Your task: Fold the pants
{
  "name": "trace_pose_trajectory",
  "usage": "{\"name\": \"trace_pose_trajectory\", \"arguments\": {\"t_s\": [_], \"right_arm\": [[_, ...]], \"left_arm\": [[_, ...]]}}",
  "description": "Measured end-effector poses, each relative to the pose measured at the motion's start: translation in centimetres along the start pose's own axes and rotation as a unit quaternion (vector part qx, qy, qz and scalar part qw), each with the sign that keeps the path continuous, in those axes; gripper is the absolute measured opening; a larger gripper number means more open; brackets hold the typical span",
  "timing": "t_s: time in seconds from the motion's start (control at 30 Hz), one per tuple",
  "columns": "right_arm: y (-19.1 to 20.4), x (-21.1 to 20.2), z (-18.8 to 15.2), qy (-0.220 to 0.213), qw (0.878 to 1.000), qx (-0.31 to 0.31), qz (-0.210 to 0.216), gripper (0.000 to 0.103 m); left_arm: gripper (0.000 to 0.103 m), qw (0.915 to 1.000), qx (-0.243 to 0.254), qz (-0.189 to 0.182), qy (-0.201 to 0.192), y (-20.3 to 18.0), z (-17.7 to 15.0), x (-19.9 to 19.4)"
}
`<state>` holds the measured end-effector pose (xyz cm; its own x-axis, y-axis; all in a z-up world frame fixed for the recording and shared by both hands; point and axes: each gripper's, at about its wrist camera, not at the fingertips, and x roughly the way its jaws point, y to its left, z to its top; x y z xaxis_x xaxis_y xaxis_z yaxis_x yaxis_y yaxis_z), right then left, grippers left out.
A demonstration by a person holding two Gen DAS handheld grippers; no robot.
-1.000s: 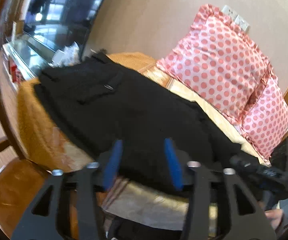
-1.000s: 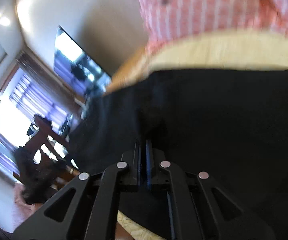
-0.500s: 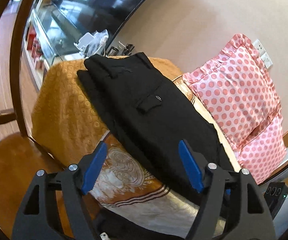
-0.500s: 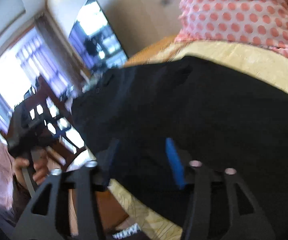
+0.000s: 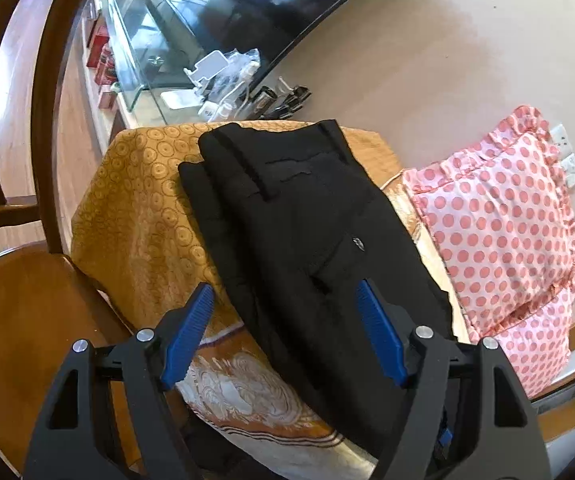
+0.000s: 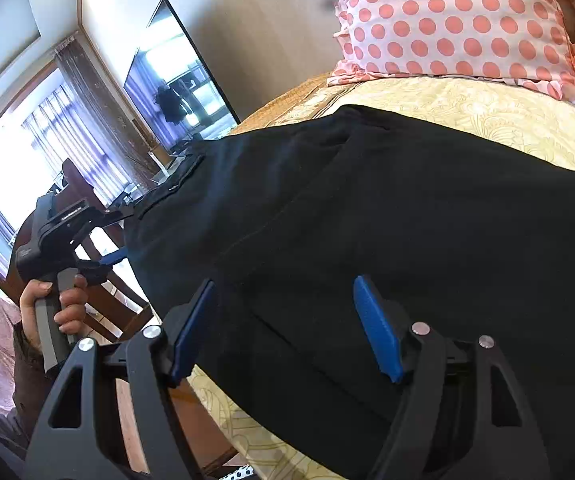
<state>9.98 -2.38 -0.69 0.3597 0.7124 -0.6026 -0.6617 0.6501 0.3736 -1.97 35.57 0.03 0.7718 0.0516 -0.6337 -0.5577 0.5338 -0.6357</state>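
1. Presently, the black pants (image 5: 307,240) lie folded lengthwise along the table's gold patterned cloth (image 5: 143,208), running from upper centre to lower right of the left wrist frame, waistband at the far end.
2. The left gripper (image 5: 287,312) stands wide and empty, its blue pads to either side of the fabric but not touching it; the right gripper (image 6: 283,300) is likewise wide and empty above the dark cloth in the lower centre of its frame.
3. Judgement: the next fold should begin with both grippers taking the same end squarely, pinching all layers, and carrying it over evenly so that edges align.
4. A polka-dot pillow (image 5: 499,232) rests at right against the beige wall.
5. A wooden chair (image 5: 19,304) occupies the left; a television (image 6: 175,88) sits upper left in the right wrist view.
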Motion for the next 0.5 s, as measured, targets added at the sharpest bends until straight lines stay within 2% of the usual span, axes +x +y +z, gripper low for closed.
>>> {"name": "trace_pose_trajectory", "arguments": {"t_s": [0.17, 0.27, 0.37, 0.5], "right_arm": [[0.2, 0.7, 0.5, -0.006, 1.0, -0.002, 0.007, 0.071], [0.1, 0.7, 0.4, -0.01, 1.0, -0.001, 0.011, 0.071], [0.0, 0.6, 0.3, -0.011, 1.0, 0.0, 0.014, 0.071], [0.0, 0.6, 0.4, -0.014, 1.0, 0.0, 0.017, 0.071]], "left_arm": [[0.074, 0.9998, 0.017, -0.007, -0.012, -1.5, -0.2, -0.9], [0.074, 0.9993, 0.033, 0.004, -0.018, -2.7, 0.0, -0.8], [0.074, 0.9998, 0.011, 0.015, -0.008, -2.1, 0.2, 0.1], [0.074, 0.9996, -0.011, 0.011, -0.025, -1.7, 0.9, 0.2]]}}
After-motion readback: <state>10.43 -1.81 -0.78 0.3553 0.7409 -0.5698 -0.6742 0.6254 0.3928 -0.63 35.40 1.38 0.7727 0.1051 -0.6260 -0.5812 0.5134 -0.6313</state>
